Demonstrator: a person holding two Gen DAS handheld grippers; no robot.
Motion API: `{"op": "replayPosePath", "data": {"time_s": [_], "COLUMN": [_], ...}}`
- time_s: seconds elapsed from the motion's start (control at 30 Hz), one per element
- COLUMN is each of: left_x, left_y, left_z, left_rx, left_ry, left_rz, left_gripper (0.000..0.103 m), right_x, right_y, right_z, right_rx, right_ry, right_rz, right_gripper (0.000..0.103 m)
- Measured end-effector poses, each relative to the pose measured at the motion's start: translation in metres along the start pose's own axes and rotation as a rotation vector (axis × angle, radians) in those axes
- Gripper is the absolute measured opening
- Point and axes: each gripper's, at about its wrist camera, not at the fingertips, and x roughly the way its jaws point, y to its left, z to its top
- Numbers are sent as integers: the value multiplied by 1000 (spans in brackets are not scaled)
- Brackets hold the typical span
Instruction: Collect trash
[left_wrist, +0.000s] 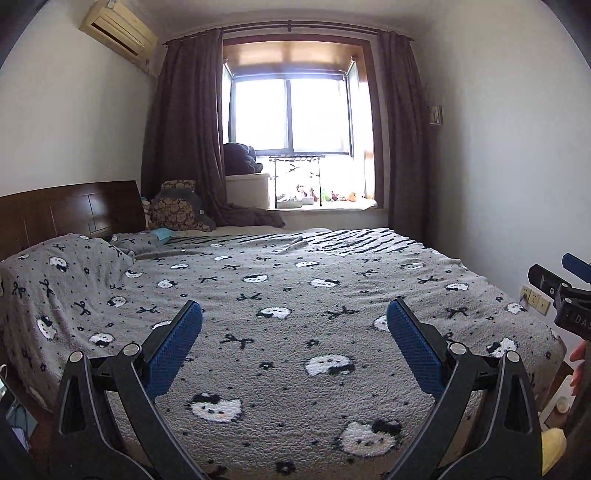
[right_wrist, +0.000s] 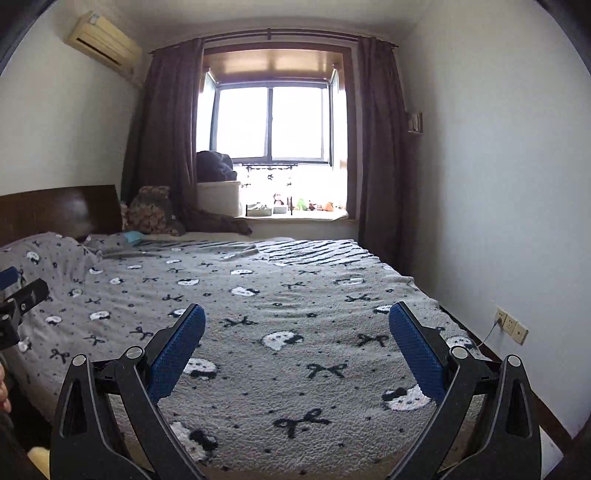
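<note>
Across both wrist views, bed (left_wrist: 295, 295) fills the frame, covered by a grey cat-and-bow blanket (right_wrist: 280, 306); dark wooden headboard (left_wrist: 66, 210) at its left edge, patterned cushions (left_wrist: 173, 210) at the far-left corner; window (left_wrist: 291, 110) with brown curtains (left_wrist: 188, 122) beyond the far edge, small toys on the sill (left_wrist: 325, 197); air conditioner (left_wrist: 118, 29) high on the left wall; wall sockets (right_wrist: 511, 325) low on the right wall, off the bed's right edge. My left tongs (left_wrist: 294, 317) hang over the near edge, blue pads (left_wrist: 177, 347) spread wide, holding nothing; my right tongs (right_wrist: 296, 323) likewise spread and holding nothing over the near edge. Trash: possibly a small pale item (left_wrist: 293, 243) lying near the far edge by the striped section, too small to identify; can't confirm.
</note>
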Motion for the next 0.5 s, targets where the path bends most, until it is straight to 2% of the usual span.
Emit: {"op": "replayPosePath", "data": {"time_s": [0.5], "left_x": [-1], "left_y": [0], "left_z": [-1], "left_rx": [-4], "left_ry": [2], "left_rz": [-8], "left_gripper": [95], "right_x": [-4], "right_y": [7], "right_z": [2], "right_rx": [-14], "right_ry": [-3], "right_rz": [-8], "right_gripper": [100]}}
